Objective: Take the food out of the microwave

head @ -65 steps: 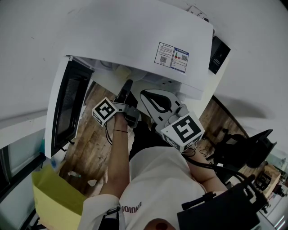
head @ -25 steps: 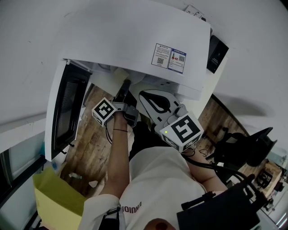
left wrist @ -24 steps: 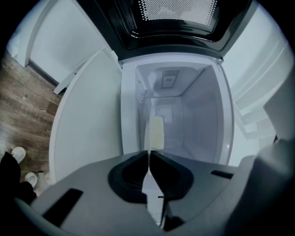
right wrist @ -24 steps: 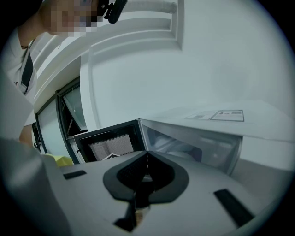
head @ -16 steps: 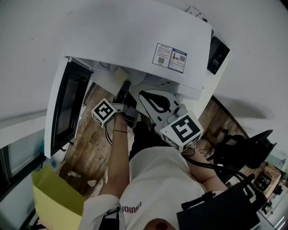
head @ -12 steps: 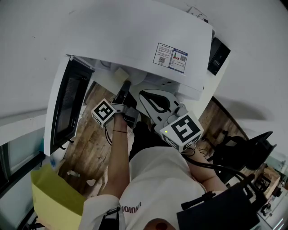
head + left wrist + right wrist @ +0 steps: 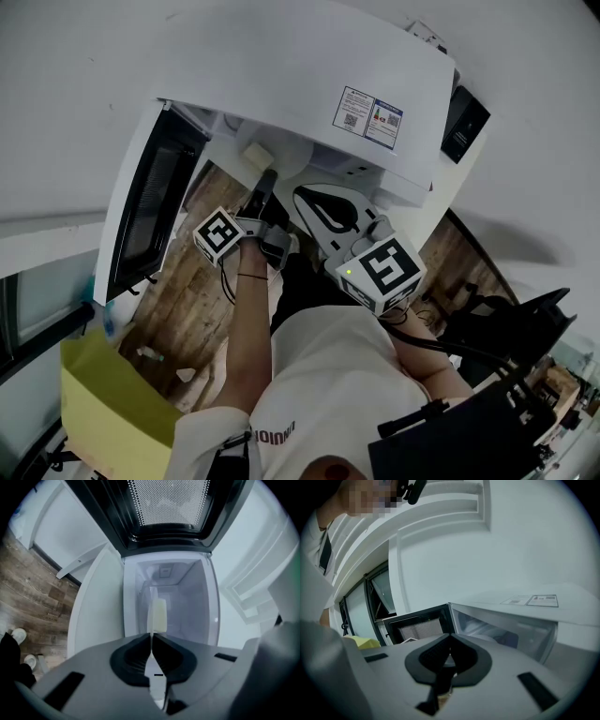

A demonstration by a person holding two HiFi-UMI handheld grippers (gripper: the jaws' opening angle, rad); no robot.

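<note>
The white microwave [image 7: 281,66] stands with its door [image 7: 150,202] swung open to the left. My left gripper [image 7: 266,180] reaches into the cavity. It is shut on the rim of a thin white plate [image 7: 151,645], which shows edge-on in the left gripper view. A pale yellow block of food [image 7: 158,615] rests on that plate inside the cavity, and in the head view the food [image 7: 255,157] lies just ahead of the jaws. My right gripper [image 7: 309,199] hovers outside, in front of the opening, jaws shut with nothing in them [image 7: 450,641].
The dark mesh window of the door [image 7: 168,508] fills the top of the left gripper view. A yellow bag [image 7: 112,394] sits low at the left over the wooden floor [image 7: 187,300]. A black chair [image 7: 525,319] stands at the right. A black box [image 7: 466,122] hangs on the wall.
The head view has shifted a little, showing more of the open cavity. The left gripper keeps its hold on the plate, and the right gripper stays where it was.
</note>
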